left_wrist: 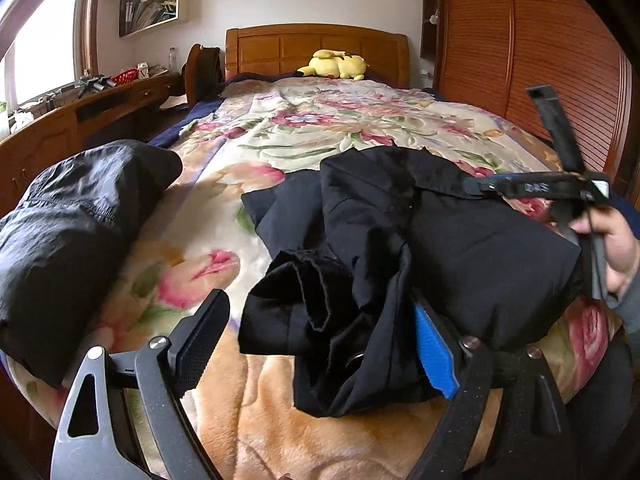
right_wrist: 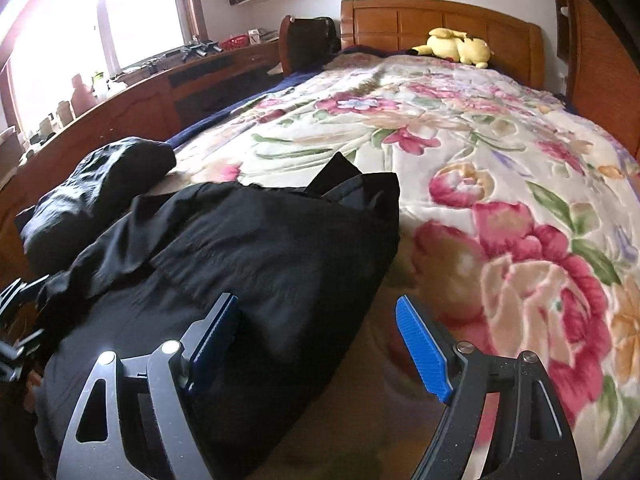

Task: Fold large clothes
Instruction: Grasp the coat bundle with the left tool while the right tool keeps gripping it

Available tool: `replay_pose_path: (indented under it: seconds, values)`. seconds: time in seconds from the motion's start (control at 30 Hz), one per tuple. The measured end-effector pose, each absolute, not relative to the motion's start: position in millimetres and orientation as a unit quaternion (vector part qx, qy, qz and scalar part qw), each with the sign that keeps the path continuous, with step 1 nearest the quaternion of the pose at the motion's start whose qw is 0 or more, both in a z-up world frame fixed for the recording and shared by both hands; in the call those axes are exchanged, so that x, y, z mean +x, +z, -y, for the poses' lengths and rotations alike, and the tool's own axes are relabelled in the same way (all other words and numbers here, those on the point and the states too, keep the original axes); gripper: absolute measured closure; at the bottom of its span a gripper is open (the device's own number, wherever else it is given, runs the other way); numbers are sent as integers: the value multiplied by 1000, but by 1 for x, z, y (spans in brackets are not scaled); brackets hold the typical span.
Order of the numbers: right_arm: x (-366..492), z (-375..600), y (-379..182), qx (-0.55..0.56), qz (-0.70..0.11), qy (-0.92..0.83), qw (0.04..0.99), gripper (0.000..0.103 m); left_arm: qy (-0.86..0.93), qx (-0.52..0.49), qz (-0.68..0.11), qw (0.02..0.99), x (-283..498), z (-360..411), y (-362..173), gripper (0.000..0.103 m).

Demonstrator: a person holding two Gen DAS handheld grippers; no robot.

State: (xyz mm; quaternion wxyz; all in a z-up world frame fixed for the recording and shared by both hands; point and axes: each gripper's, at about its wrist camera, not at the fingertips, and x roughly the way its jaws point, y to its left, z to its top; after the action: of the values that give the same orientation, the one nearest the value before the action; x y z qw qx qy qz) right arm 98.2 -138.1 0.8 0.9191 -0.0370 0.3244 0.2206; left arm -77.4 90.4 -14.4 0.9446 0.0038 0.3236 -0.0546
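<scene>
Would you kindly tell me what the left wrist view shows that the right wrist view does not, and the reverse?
Only the left wrist view shows the right gripper from outside, with the hand holding it at the right edge, and a bunched cuff of the black garment. Only the right wrist view shows the right gripper's own blue pads, jaws open, and the bottles on the window ledge. Both show the garment, the second dark bundle, the floral blanket, the yellow plush toy and the wooden headboard.
</scene>
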Motion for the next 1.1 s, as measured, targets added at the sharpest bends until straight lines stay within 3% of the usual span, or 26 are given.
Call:
replay_pose_path:
  seconds: [0.47,0.63,0.87,1.1]
  values:
    - [143,112,-19,-37,-368,243,897,19,-70,-46,-345,935,-81,-112,-32,15]
    - [151,108,-21,-35,-378,255,889,23,-78,-66,-350,931,-82,-111,-36,15]
    - [154,114,-22,-27,-372,280,884,50,-101,-99,-358,923,-84,-111,-44,16]
    - [134,117,-15,-41,-320,278,904,75,-138,-110,-356,918,-88,-101,-41,48]
